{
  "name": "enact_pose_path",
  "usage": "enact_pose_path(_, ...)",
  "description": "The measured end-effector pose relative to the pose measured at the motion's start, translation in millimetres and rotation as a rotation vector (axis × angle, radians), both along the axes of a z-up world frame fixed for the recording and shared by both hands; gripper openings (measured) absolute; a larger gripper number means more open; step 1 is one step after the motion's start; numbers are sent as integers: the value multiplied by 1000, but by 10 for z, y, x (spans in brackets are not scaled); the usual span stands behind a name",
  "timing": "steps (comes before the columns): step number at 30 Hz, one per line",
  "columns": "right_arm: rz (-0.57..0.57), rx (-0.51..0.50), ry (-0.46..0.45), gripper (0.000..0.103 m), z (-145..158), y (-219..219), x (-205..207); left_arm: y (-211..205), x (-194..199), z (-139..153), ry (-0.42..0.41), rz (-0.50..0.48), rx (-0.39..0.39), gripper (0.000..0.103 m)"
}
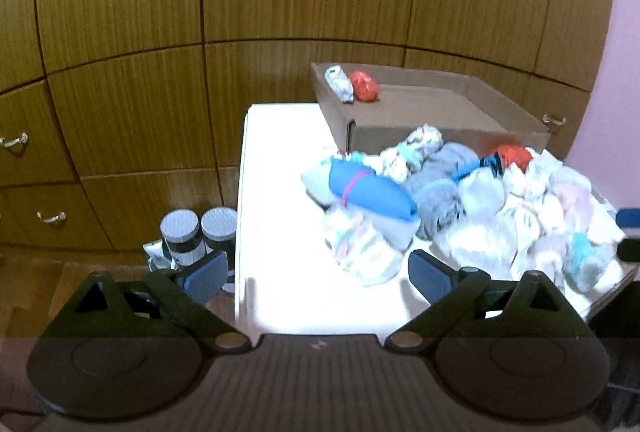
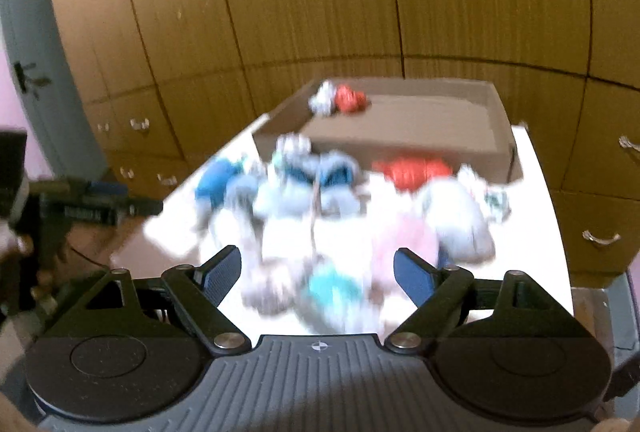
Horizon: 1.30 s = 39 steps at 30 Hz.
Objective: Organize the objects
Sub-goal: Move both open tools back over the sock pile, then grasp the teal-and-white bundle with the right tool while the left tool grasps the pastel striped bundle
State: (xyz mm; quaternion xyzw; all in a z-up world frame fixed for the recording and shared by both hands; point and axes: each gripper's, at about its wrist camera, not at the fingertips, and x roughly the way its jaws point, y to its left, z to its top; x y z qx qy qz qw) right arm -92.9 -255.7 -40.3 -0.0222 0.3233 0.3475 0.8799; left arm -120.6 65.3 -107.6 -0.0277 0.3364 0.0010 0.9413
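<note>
Both tongs, left [image 1: 316, 272] and right [image 2: 318, 272], stand apart and empty over the sock pile [image 1: 460, 200] on the bench [image 1: 280, 192]. Next, likely: clamp one bundle, carry it to the box [image 1: 440, 112].

Left wrist view angled down from the bench's [image 1: 280, 232] left edge, right wrist view from its front, both near, sharing sock pile [image 1: 460, 200] and cardboard box [image 1: 420, 108]

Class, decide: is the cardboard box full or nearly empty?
Nearly empty: the cardboard box holds only a white bundle and a red bundle in one corner.
</note>
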Motion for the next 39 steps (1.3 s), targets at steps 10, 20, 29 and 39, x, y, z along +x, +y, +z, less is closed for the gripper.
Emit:
enact_pose_path(10, -24, -34, -10, 85, -322, 83, 24, -194, 90, -155, 3, -49, 81, 96)
enact_pose_path(20, -26, -63, -8, 77, -423, 99, 55, -266, 283, -234, -12, -116, 137, 95)
enact_pose_path(29, -9, -75, 3, 63, -462, 119, 86, -253, 429, -317, 20, -149, 123, 80)
enact_pose_path(39, 0, -63, -11, 54, -440, 47, 58, -250, 406, -329, 33, -168, 86, 51)
